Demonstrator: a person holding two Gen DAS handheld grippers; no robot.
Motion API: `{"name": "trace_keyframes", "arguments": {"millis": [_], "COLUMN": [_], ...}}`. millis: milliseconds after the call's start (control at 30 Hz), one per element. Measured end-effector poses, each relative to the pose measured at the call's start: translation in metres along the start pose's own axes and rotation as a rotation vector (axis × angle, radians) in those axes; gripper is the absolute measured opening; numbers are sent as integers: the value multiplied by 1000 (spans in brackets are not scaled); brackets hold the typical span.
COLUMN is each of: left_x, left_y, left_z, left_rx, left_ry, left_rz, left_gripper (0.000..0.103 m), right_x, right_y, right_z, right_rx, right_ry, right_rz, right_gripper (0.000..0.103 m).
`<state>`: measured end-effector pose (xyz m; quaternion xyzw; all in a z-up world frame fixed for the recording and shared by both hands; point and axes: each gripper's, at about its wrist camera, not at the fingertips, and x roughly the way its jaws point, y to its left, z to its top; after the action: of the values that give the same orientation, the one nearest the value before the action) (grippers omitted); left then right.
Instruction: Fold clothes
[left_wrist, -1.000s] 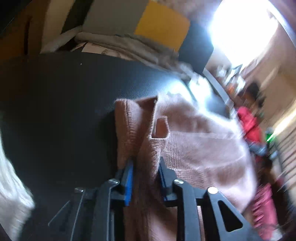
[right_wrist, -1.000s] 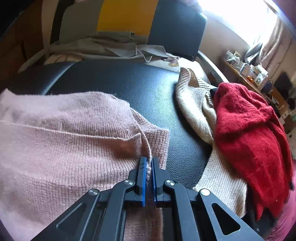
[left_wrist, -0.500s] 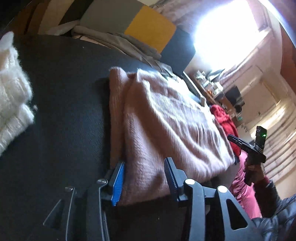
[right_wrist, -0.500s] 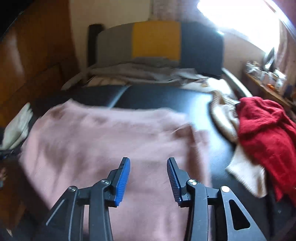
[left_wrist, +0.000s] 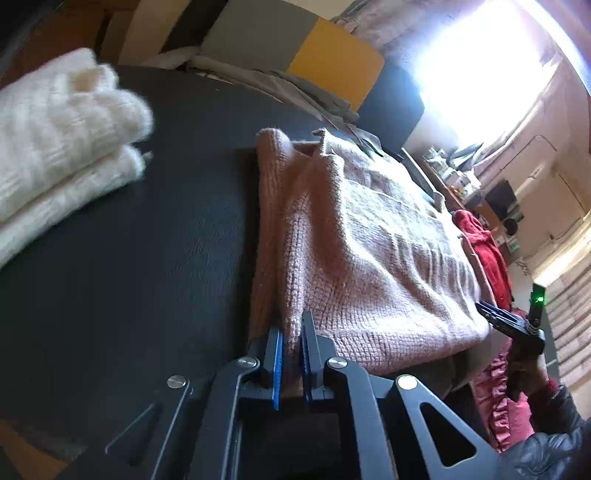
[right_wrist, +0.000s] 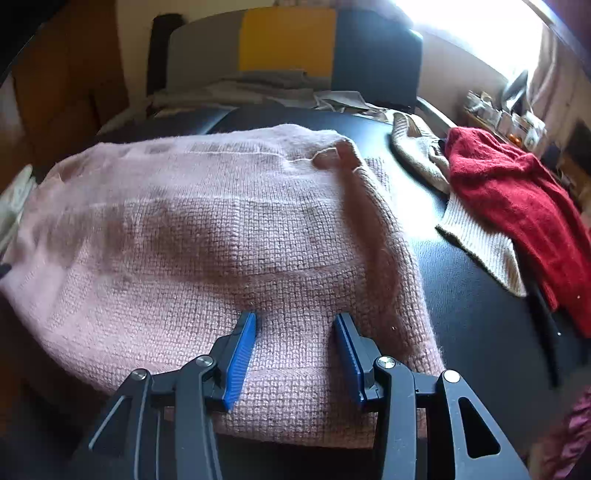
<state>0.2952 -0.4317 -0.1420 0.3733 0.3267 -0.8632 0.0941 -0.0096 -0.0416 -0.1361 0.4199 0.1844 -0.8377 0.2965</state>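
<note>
Black leather worktop (right_wrist: 461, 314) carried the folded pink knitted sweater (right_wrist: 221, 240), long axis across. Its left edge sat pinched in the just-closed left hand-held gripper (left_wrist: 291, 339); the right hand-held gripper (right_wrist: 295, 350) hovered open over its near hem.

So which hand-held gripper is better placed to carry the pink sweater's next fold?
Left. The left hand-held gripper has just closed on the pink sweater at its near edge, so it could probably lift and carry it; the right hand-held gripper stands open above the knit.
</note>
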Motion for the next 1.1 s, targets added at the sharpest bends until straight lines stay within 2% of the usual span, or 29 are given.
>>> {"name": "trace_keyframes", "arguments": {"millis": [67, 100, 200, 300, 467, 567, 633, 667, 733, 833, 967, 1033, 1100], "left_x": [-6, -11, -23, -32, -31, -4, 17, 29, 28, 19, 16, 1, -16], "left_y": [3, 1, -18, -43, -91, -110, -106, -95, -66, -45, -49, -47, -44], "left_z": [-5, -7, -8, 0, 23, 26, 19, 12, -5, -9, 3, 16, 30], "left_rx": [-60, -65, 11, 72, 155, 212, 209, 188, 112, 3, -27, -42, -42], "left_ry": [3, -8, -39, -91, -189, -125, -64, -11, -17, -41, -34, -91, -153], "left_rz": [-7, 13, 122, 133, 18, 56, 131, 209, 186, 110, 65, 28, 6], "left_gripper": [11, 16, 18, 19, 24, 25, 25, 25, 24, 23, 27, 28, 36], "right_x": [-4, -7, -11, -16, -21, -26, -31, -33, -38, -42, -45, -51, -53], "right_y": [0, -1, 7, 10, 14, 17, 16, 14, 11, 8, 4, 4, 3], "right_z": [-7, -10, -13, -14, -20, -26, -32, -36, -44, -51, -40, -29, -18], "right_rx": [9, 15, -1, -1, 1, -7, -10, -7, -1, 2, 3, -5, -3], "right_ry": [-1, -2, 5, 4, -4, -4, -4, -7, -14, -15, -17, -63, -96], "right_rz": [14, 21, 5, -5, -12, -3, 11, 17, 29, 44, 66, 64, 57], "right_gripper": [44, 44, 46, 47, 47, 47, 48, 48, 49, 49, 51, 51, 53]}}
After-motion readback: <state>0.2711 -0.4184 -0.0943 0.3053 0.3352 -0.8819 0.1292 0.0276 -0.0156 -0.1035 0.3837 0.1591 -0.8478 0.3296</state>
